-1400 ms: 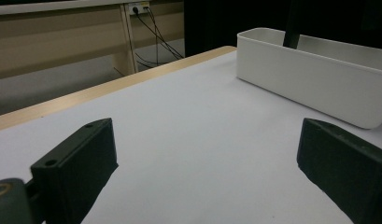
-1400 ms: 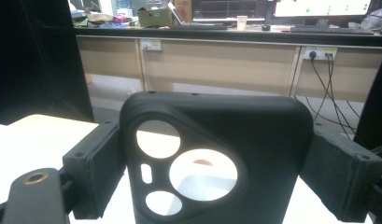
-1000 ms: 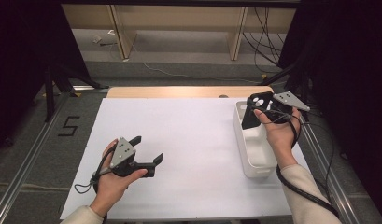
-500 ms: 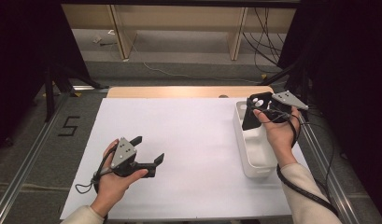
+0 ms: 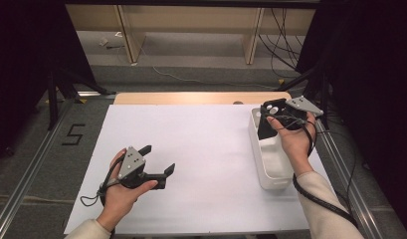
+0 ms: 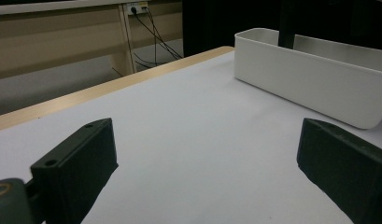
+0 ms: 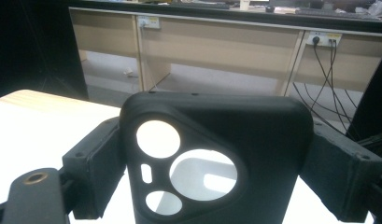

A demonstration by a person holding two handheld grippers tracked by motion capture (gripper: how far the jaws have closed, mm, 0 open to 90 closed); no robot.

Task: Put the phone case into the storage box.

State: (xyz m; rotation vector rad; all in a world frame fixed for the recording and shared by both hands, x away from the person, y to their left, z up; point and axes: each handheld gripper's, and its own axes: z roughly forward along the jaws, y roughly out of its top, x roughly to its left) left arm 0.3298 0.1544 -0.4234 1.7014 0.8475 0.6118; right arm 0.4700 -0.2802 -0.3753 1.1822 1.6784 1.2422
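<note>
From my seat the right tool (image 5: 264, 119) shows black jaws with a grey three-cornered plate on top, and the phone case (image 7: 216, 158) clamped in it is matte black, its camera cut-outs glowing white where the tub shows through. The tub (image 5: 270, 167) is plain white, no pattern. The left tool (image 5: 156, 162) is black as well, grey plate above and a black cable trailing. I see the bench (image 5: 201, 149) covered in a white sheet, with a pale wood strip along its far edge. On the grey floor (image 5: 27, 164) there is a black mark, probably a "5". The sleeves (image 5: 323, 199) look cream.
</note>
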